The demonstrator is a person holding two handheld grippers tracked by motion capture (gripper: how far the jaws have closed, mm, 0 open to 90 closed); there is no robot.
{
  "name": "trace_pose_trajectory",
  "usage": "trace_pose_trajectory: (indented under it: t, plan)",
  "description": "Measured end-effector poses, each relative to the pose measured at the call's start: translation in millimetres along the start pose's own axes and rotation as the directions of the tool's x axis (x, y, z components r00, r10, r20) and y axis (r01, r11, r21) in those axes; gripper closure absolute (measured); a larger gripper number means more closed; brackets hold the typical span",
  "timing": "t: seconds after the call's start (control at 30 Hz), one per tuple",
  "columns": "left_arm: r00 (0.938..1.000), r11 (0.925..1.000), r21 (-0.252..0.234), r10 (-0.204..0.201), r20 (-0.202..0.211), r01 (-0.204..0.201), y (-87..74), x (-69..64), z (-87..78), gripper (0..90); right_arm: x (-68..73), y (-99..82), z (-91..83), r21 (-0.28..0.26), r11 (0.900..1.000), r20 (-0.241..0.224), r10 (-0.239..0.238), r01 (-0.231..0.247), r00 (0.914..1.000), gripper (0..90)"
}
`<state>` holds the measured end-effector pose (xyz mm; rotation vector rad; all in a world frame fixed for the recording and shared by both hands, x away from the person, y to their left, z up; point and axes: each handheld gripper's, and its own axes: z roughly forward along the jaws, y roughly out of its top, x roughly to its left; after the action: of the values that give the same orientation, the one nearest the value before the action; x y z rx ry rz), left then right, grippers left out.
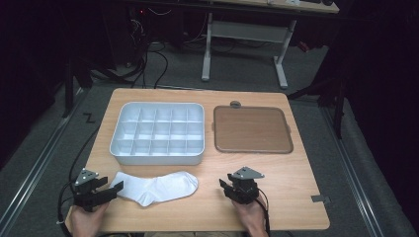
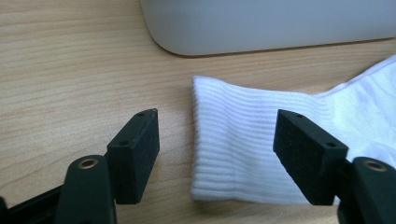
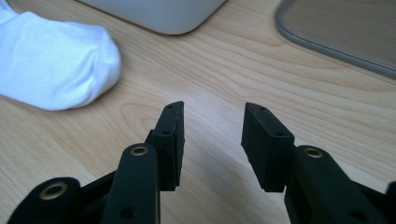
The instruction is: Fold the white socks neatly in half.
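White sock (image 2: 261, 140) cuff lies between my left gripper's (image 2: 217, 156) spread jaws, ready for grasping; my right gripper (image 3: 212, 140) waits parted, empty.

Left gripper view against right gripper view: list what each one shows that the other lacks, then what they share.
Left gripper view alone: the sock's ribbed cuff, lying between the open jaws of the left gripper.

Right gripper view alone: the sock's rounded toe, a corner of the brown tray, and the right gripper, open over bare wood.

Shared: the white sock, the wooden table and the white organizer box's wall.
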<state>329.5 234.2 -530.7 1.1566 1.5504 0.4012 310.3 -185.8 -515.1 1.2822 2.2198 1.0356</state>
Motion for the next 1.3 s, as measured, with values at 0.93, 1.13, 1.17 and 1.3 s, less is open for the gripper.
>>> trace_pose_trajectory:
  t: [0.93,1.13,1.17,1.3]
  plan:
    - [0.9993,0.9987,0.035,0.036,0.005,-0.036,-14.1,-8.0,5.0,37.5,52.9,18.9,37.5,0.026,0.9949,-0.137,-0.093,0.097,0.9862,58.8]
    - [0.9977,0.9969,0.043,0.067,-0.012,-0.066,-14.6,-9.0,5.5,41.9,56.0,22.7,46.0,0.026,0.9966,-0.142,-0.074,0.078,0.9872,58.8]
    - [0.9974,0.9966,0.045,0.07,-0.016,-0.069,-14.6,-9.6,5.6,43.2,56.7,24.0,47.8,0.031,0.9969,-0.14,-0.067,0.072,0.9878,59.1]
    - [0.9958,0.995,0.048,0.089,-0.023,-0.088,-14.2,-9.0,6.1,47.9,63.0,28.0,56.5,0.054,0.9956,-0.135,-0.069,0.077,0.9885,63.6]
